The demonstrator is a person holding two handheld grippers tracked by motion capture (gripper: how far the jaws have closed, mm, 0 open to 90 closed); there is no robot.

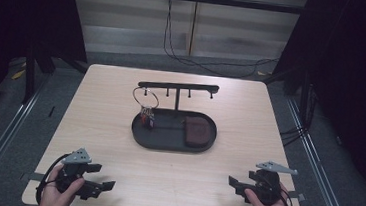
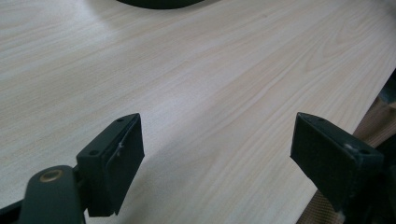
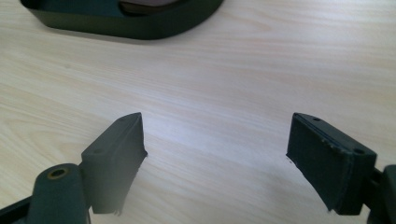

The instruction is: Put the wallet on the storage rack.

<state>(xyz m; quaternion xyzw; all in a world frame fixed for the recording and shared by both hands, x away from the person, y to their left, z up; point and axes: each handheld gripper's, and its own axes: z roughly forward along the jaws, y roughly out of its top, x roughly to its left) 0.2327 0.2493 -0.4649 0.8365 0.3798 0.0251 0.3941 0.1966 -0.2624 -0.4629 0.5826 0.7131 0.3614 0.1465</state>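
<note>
A black oval tray (image 1: pixel 167 143) sits mid-table with a T-shaped hook stand (image 1: pixel 178 87) rising from it. A large key ring (image 1: pixel 145 97) hangs from the stand's left hook, with keys and a red tag (image 1: pixel 147 116) dangling into the tray. A dark brown wallet (image 1: pixel 196 131) lies in the tray's right half. My left gripper (image 1: pixel 100 176) rests open near the table's front left corner, nothing between its jaws. My right gripper (image 1: pixel 235 184) rests open near the front right corner, also empty. The tray's edge (image 3: pixel 130 23) shows at the top of the right gripper view.
The pale wooden table (image 1: pixel 117 147) has bare surface between the tray and both grippers. Its front edge lies just under my hands. Black cables (image 1: pixel 194 61) run across the grey floor behind the table, and metal rails flank both sides.
</note>
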